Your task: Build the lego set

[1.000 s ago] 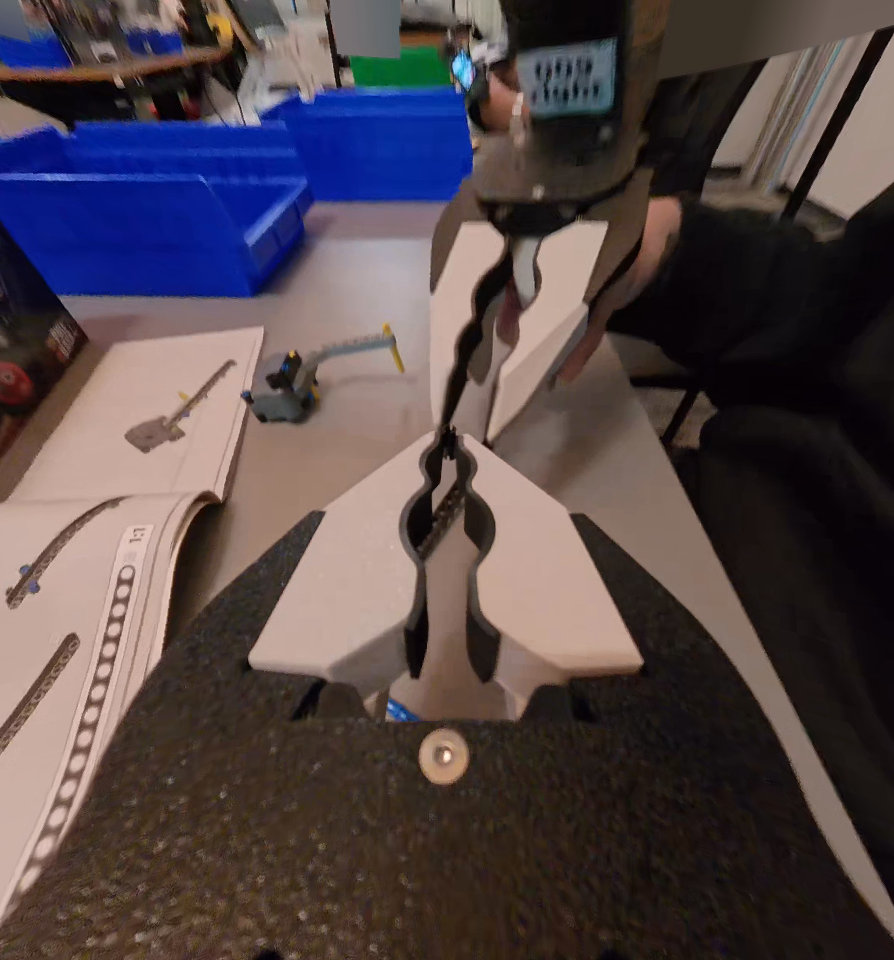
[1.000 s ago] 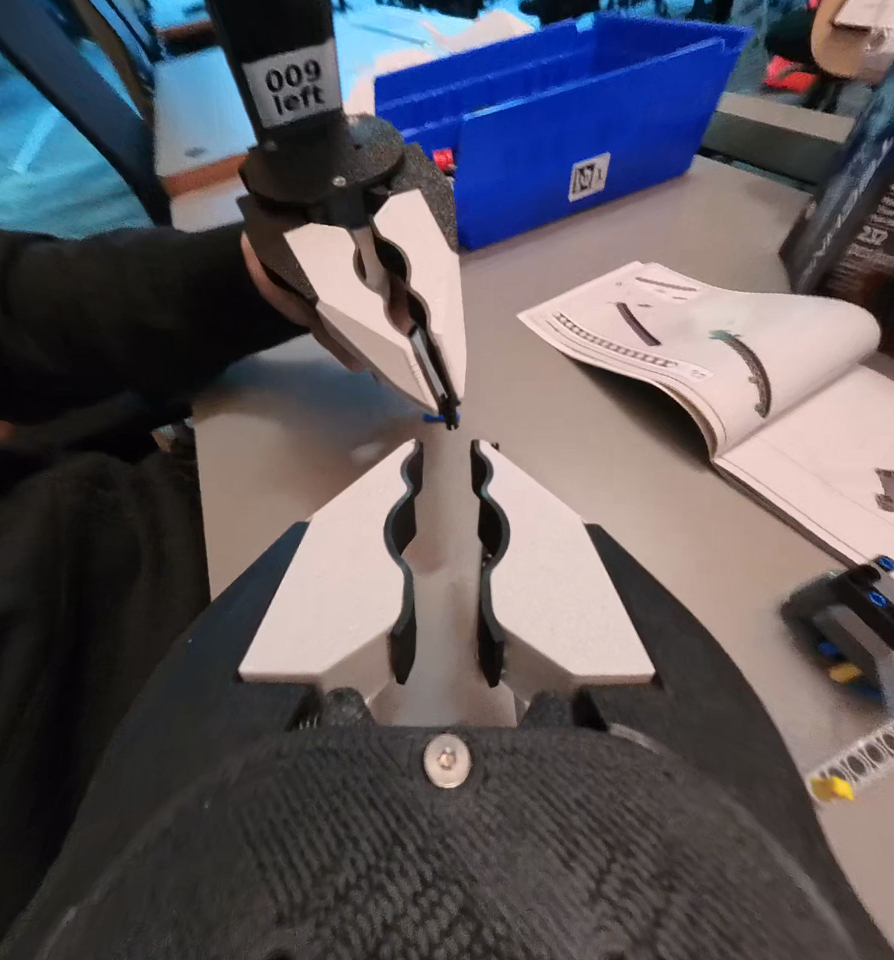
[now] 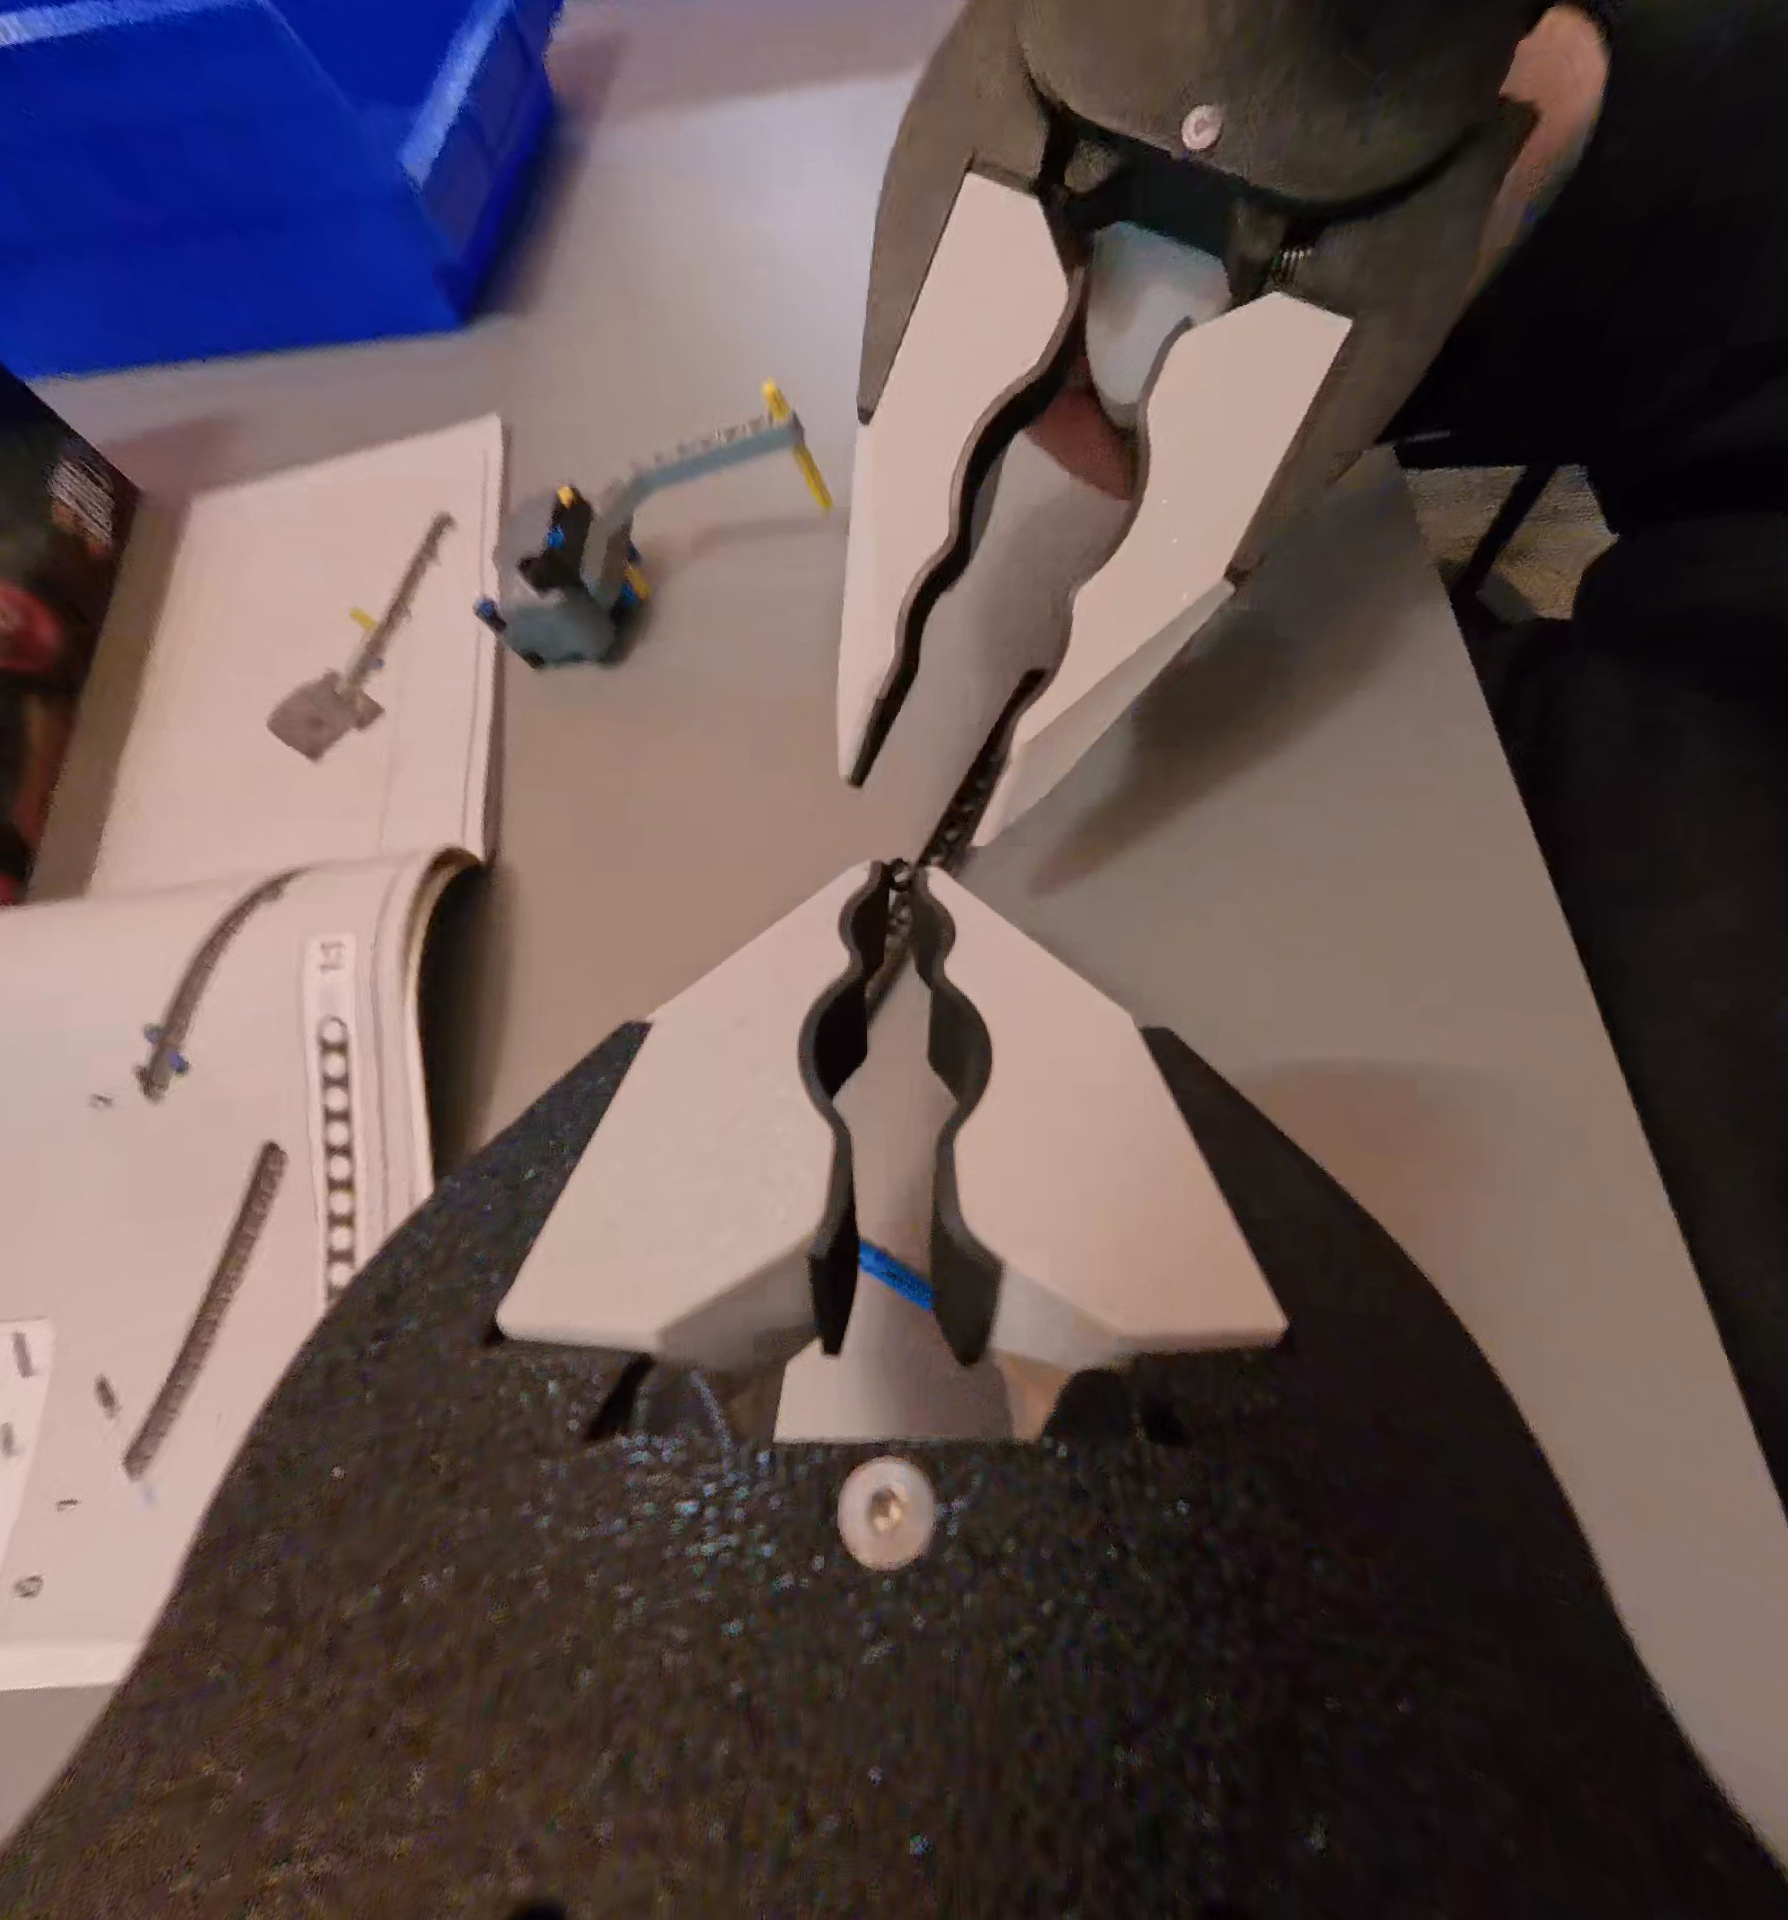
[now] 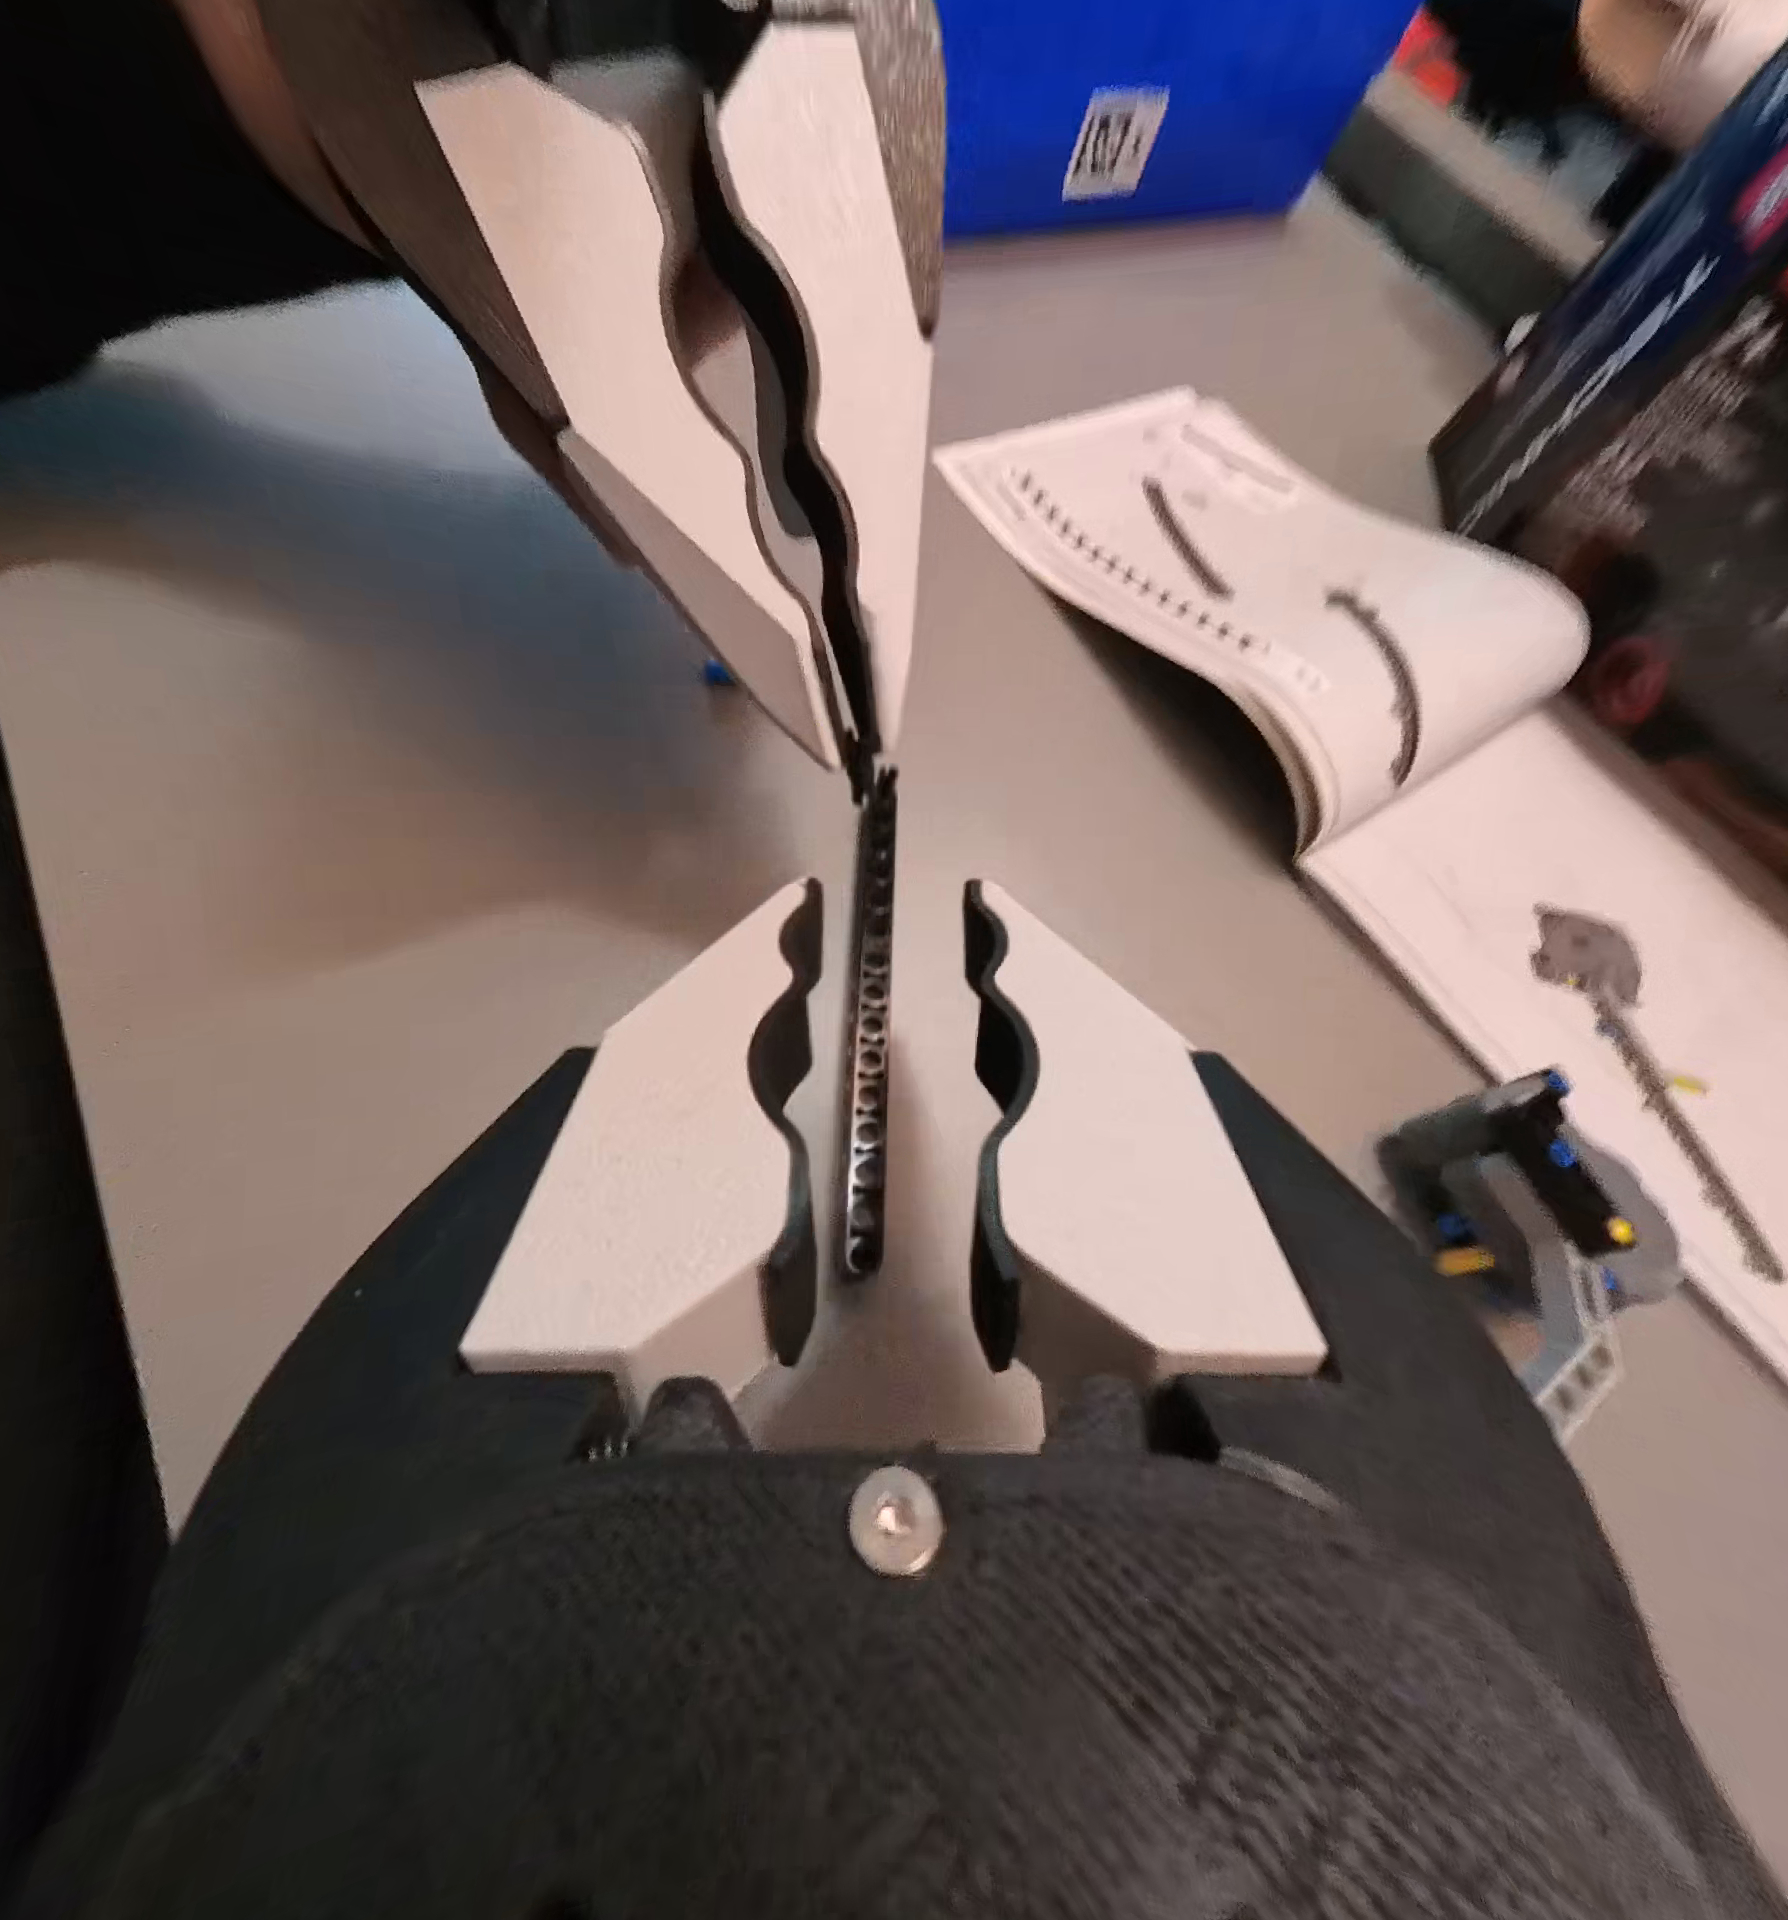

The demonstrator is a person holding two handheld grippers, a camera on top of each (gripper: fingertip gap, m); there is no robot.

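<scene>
A: Judging from the table, only a small part of the build appears finished: one small grey-and-black assembled lego module with a pale grey arm and yellow pins [image 3: 573, 582] is seen standing beside the open white instruction booklet [image 3: 194, 1039].

B: And the piece in hand?

A: One long black perforated lego beam [image 4: 869, 1049] is held in the air above the grey tabletop [image 3: 1233, 1039]. Its far end is pinched by the left gripper [image 3: 895, 883], whose fingers are pressed together on it. The right gripper [image 4: 895, 894] is spread, with the beam lying between its fingers and apparently not clamped.

B: So a handover is judged to be under way?

A: Probably; joining the beam to the module is still left.

B: Counts?

A: Two grippers, one beam, one module, one booklet, one dark printed box [image 4: 1700, 364]. One blue plastic bin [image 3: 194, 156] is made out, and one small blue pin [image 4: 715, 673] on the table.
</scene>
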